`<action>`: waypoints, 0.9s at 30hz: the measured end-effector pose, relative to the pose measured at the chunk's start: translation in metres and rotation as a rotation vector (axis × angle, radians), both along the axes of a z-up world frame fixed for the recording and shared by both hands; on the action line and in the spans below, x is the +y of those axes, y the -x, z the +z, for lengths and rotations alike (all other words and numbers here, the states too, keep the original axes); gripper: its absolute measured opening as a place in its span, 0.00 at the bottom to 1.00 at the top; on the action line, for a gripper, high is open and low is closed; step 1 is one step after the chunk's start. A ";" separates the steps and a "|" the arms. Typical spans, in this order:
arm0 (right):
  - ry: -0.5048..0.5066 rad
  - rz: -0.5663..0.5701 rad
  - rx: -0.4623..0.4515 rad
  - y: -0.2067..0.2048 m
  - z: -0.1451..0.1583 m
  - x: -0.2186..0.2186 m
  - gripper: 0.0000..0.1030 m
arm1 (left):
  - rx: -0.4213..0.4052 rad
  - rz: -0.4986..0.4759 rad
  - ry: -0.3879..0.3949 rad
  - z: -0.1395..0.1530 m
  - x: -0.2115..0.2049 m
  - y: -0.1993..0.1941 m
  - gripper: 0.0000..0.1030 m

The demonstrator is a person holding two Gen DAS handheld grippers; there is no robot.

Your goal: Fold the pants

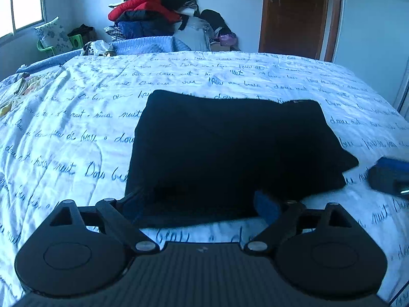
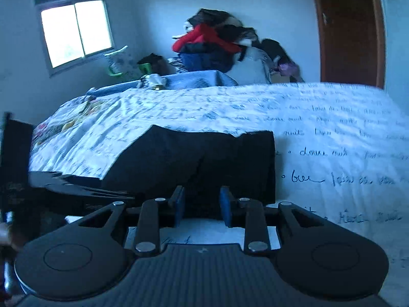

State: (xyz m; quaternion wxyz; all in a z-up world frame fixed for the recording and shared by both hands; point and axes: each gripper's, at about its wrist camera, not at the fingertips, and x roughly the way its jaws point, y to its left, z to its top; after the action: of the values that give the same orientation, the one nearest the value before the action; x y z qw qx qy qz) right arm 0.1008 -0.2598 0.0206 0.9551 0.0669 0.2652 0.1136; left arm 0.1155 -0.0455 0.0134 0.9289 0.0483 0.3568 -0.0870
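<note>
The black pants [image 1: 230, 148] lie folded into a flat rectangle on the white bedspread [image 1: 76, 117] with blue handwriting print. My left gripper [image 1: 202, 204] is open wide at the fold's near edge, its jaws standing far apart over the cloth. My right gripper [image 2: 203, 203] is open and empty just before the near right end of the pants [image 2: 204, 163], its blue pads [image 2: 226, 206] apart. The right gripper also shows in the left wrist view [image 1: 391, 176] to the right of the pants.
A heap of clothes [image 1: 150, 10] with a red jacket stands against the far wall behind the bed. A brown door [image 1: 296, 15] is at the back right, a window [image 2: 76, 30] at the back left. Loose bedding [image 1: 15, 89] lies at the bed's left.
</note>
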 end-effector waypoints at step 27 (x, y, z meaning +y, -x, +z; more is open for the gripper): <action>0.015 -0.034 0.124 0.015 -0.040 0.044 0.81 | 0.084 0.088 0.022 -0.026 0.032 0.039 0.90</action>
State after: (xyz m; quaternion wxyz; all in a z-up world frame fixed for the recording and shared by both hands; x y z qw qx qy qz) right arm 0.0860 -0.2160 -0.0192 0.9391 0.0711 0.3235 0.0912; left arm 0.0768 -0.0136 -0.0130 0.9164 0.0188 0.3965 -0.0517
